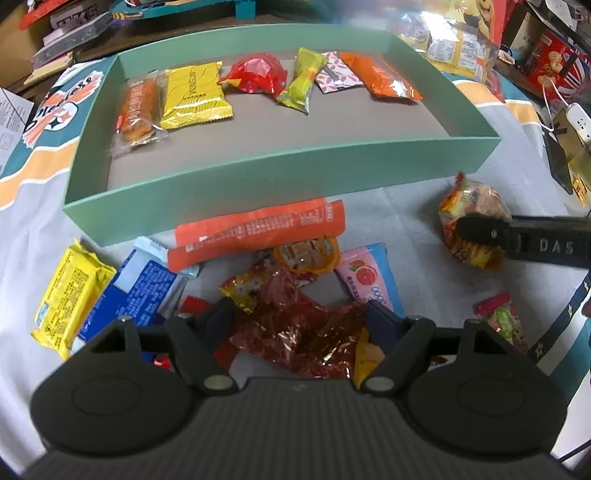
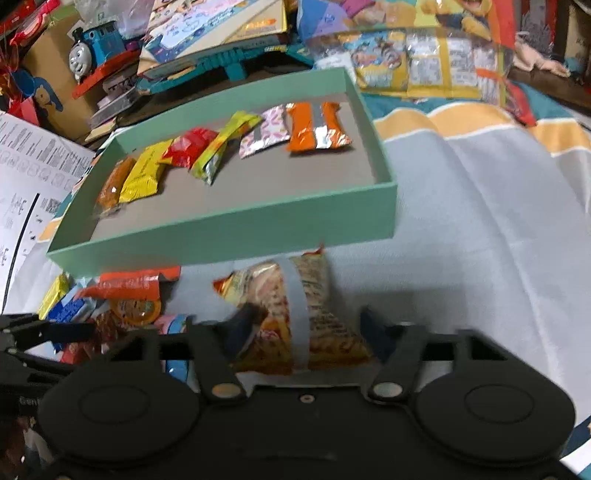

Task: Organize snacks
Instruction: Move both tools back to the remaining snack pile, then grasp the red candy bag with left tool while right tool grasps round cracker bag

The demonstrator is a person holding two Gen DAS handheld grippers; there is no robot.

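The left gripper points down into a heap of snacks, its fingers apart on either side of a crinkly red foil wrapper without clearly pressing it. The right gripper straddles a puffy orange-and-yellow snack bag; its left finger touches the bag, but the blur hides whether the bag is clamped.

Only the left view shows the heap plainly: a yellow packet, a blue packet, two long orange sticks and a pink pouch, all lying on a pale grey cloth. It also shows the right gripper's black finger across the snack bag.

Beyond stands a shallow green cardboard box with a grey floor, holding a row of six glossy packets along its far side. Only the right view shows a blue toy train and picture books behind the box.
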